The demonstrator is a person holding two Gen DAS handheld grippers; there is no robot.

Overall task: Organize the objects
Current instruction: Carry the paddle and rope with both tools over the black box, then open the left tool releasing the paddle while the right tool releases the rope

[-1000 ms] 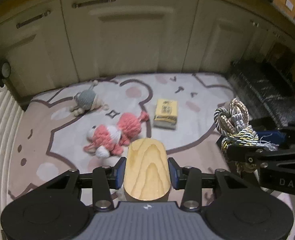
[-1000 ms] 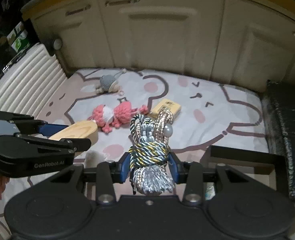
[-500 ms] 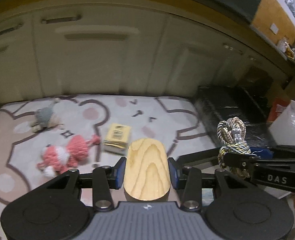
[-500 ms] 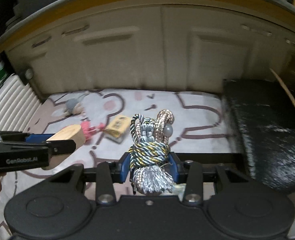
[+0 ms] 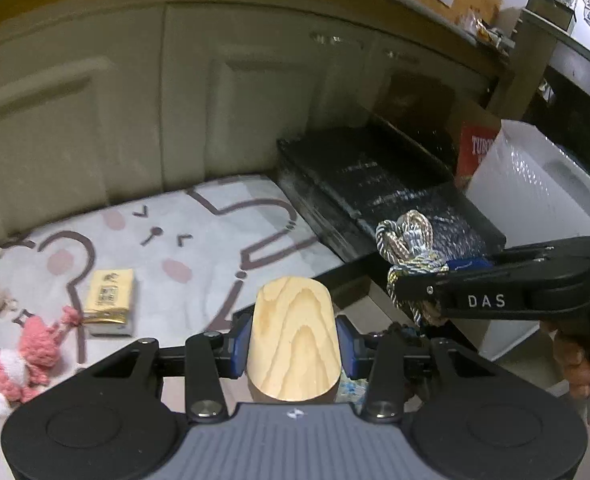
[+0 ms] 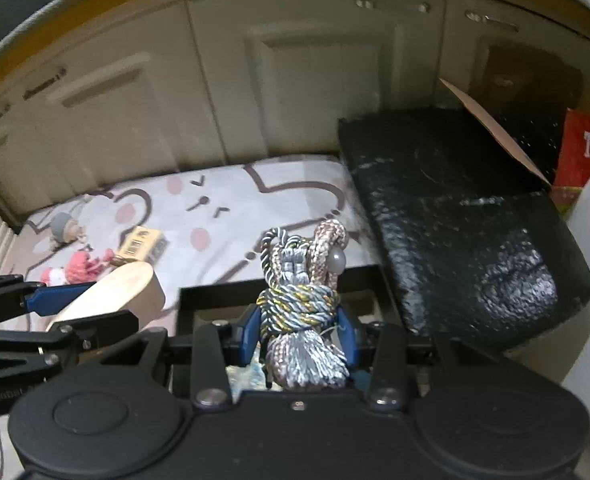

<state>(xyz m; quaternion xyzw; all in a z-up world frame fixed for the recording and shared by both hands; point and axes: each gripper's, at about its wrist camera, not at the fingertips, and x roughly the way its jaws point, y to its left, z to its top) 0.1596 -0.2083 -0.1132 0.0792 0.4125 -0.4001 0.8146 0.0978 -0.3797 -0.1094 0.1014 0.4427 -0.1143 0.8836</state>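
My left gripper [image 5: 293, 340] is clamped on a smooth oval wooden block [image 5: 293, 336], its blue pads pressed against the block's long sides. My right gripper [image 6: 301, 332] is closed around a knotted bundle of braided cord [image 6: 301, 280], pinched at the knot, with loops standing above and a grey tassel hanging below. Both things are in the air above the edge of a cartoon-printed mat [image 5: 199, 240], beside a black box [image 6: 455, 220].

I judge the block to be rigid, light and a little slippery; a grip across its flat sides, as now, suits it. The cord is soft and will squash and flop, so the tight knot is the surest place to hold.

Left on the mat are a pink knitted toy [image 5: 23, 356], a yellow packet [image 5: 109, 296] and a grey knitted toy [image 6: 65, 230].

The left view alone shows a white bin [image 5: 535, 196] at the right and the hand [image 5: 579, 356] carrying the right gripper. The right view alone shows a black open tray [image 6: 279, 292] just beneath the cord, with something patterned inside that I cannot make out.
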